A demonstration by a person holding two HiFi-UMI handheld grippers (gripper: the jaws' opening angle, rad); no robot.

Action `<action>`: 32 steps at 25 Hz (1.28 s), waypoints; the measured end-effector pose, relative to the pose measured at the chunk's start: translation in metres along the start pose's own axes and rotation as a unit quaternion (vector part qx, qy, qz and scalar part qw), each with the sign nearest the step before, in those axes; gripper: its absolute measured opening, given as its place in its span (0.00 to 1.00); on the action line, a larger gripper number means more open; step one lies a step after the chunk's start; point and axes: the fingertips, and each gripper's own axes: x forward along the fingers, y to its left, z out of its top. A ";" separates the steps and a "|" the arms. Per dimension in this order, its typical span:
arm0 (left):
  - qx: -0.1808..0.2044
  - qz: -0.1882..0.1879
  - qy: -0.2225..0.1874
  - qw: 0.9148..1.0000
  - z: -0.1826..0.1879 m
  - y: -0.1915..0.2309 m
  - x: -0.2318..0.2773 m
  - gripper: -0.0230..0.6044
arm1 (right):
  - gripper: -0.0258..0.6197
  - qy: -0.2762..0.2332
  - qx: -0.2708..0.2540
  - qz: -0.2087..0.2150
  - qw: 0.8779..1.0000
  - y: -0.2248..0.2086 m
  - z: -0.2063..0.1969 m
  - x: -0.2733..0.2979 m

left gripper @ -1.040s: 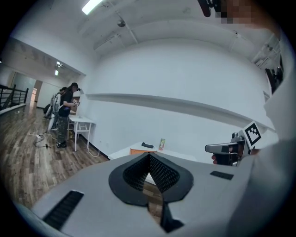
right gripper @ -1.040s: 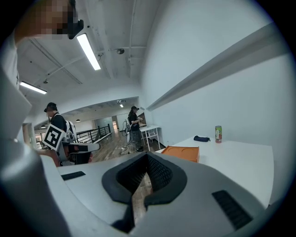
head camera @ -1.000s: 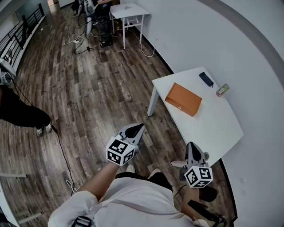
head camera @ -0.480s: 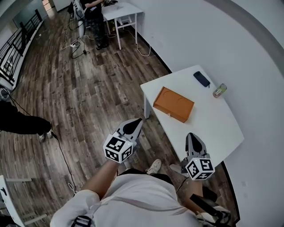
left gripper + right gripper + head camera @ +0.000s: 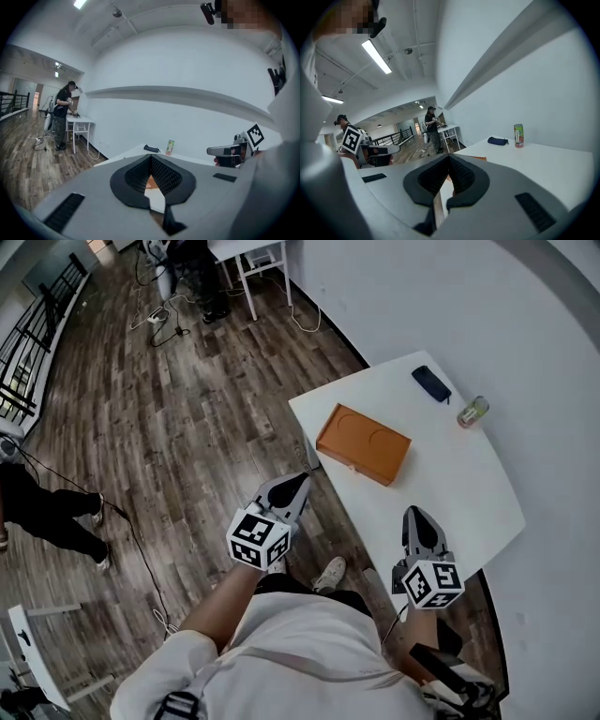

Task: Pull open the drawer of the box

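Observation:
A flat orange box (image 5: 364, 443) lies on the white table (image 5: 450, 484), near its left edge; no drawer sticks out of it. My left gripper (image 5: 298, 482) hangs over the wooden floor just short of the table's near corner, shut and empty. My right gripper (image 5: 415, 514) hovers at the table's front edge, also shut with nothing in it. Both are well short of the box. In the left gripper view a sliver of the orange box (image 5: 151, 180) shows behind the closed left gripper (image 5: 151, 157). The right gripper (image 5: 449, 157) points along the table, the box (image 5: 480, 158) just beyond it.
A dark pouch (image 5: 431, 383) and a drink can (image 5: 472, 412) stand at the table's far end by the white wall. A second white table (image 5: 248, 249) with a person stands far back. Another person (image 5: 47, 512) and cables are on the floor at the left.
The table and box have come nearer and shifted left in the head view as I stepped toward them. Both grippers have stayed shut, held in front of me.

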 end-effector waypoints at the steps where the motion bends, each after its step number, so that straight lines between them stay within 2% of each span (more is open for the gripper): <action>1: 0.000 -0.003 0.005 1.000 -0.003 0.001 0.006 0.05 | 0.04 0.002 0.002 -0.003 1.000 -0.001 -0.002 0.001; 12: 0.010 -0.043 0.085 0.995 -0.057 0.004 0.082 0.06 | 0.04 0.029 0.017 -0.044 0.998 -0.015 -0.028 -0.008; 14: 0.011 -0.047 0.104 0.993 -0.071 0.004 0.096 0.09 | 0.04 0.037 0.020 -0.050 0.998 -0.018 -0.037 -0.010; 27: -0.007 -0.057 0.224 0.973 -0.173 0.000 0.180 0.27 | 0.04 0.103 0.032 -0.049 0.993 -0.026 -0.086 0.002; 32: -0.018 -0.044 0.246 0.968 -0.191 0.005 0.197 0.28 | 0.04 0.113 0.038 -0.051 0.992 -0.032 -0.097 0.008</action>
